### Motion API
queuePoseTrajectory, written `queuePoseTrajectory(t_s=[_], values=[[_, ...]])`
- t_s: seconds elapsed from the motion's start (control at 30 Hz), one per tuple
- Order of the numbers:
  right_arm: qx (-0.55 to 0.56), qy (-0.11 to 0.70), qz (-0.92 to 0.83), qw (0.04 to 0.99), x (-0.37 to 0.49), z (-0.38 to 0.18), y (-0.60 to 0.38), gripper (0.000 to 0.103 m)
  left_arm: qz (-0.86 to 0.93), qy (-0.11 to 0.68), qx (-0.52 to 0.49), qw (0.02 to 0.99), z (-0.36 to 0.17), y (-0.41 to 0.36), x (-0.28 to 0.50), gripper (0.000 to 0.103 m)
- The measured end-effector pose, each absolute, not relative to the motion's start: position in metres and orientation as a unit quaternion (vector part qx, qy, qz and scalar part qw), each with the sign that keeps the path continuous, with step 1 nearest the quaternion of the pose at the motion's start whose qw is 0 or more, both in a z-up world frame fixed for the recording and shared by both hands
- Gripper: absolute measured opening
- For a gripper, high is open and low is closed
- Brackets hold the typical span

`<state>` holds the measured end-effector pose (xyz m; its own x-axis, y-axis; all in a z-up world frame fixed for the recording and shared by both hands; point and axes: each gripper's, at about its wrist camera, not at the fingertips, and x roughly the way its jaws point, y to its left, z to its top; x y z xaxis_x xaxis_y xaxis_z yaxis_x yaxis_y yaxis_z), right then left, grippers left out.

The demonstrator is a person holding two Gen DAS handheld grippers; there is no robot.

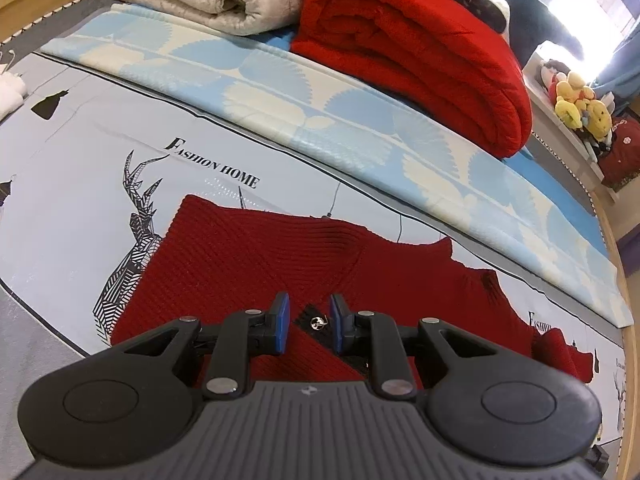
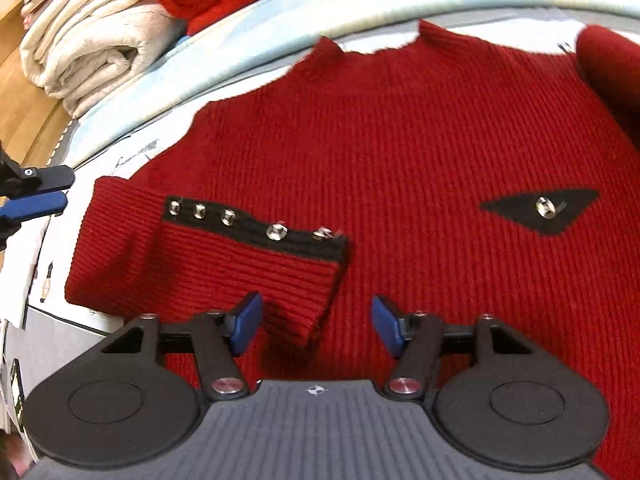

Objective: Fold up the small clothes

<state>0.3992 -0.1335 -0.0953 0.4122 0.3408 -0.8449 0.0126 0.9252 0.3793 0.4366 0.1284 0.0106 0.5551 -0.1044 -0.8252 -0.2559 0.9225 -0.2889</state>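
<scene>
Right wrist view shows my right claw [image 2: 316, 326] released just above the folded-in sleeve cuff [image 2: 208, 264] of the soft, limp red knit sweater [image 2: 400, 140] spread on the bed, so I'd pinch that cuff.

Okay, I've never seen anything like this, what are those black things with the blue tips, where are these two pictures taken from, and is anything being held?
Each picture comes from a camera riding on a hand-held gripper a person carries, looking along its two blue-padded fingers. One view shows the left hand-held gripper, the other the right hand-held gripper. Both hang over a red knitted sweater spread on a printed bed sheet, one sleeve folded across its front. Folded blankets sit behind. Both jaws stand apart with nothing pinched, so nothing is held.
</scene>
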Motion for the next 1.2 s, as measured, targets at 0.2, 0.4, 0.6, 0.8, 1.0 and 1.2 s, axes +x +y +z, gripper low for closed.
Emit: queuePoseTrajectory(t_s=[0.2, 0.4, 0.6, 0.8, 1.0, 1.2], values=[[0.129, 0.52, 0.096, 0.839, 0.399, -0.085, -0.132, 0.002, 0.05, 0.468, -0.201, 0.859, 0.012, 0.135, 0.438, 0.023], [0.172, 0.458, 0.099, 0.866, 0.401, -0.035, -0.154, 0.0, 0.052, 0.467, -0.201, 0.859, 0.012, 0.135, 0.438, 0.023], [0.138, 0.428, -0.019, 0.893, 0.417, -0.007, -0.216, 0.0, 0.071, 0.46, -0.209, 0.86, 0.015, 0.143, 0.436, 0.023], [0.155, 0.446, -0.138, 0.871, 0.436, -0.028, -0.288, 0.0, 0.09, 0.459, -0.225, 0.854, 0.013, 0.162, 0.437, 0.023], [0.159, 0.434, -0.134, 0.876, 0.429, -0.015, -0.29, 0.003, 0.079, 0.482, -0.219, 0.845, -0.001, 0.159, 0.438, 0.023], [0.197, 0.468, -0.056, 0.86, 0.439, -0.031, -0.264, 0.025, 0.055, 0.495, -0.22, 0.839, -0.009, 0.144, 0.439, 0.023]])
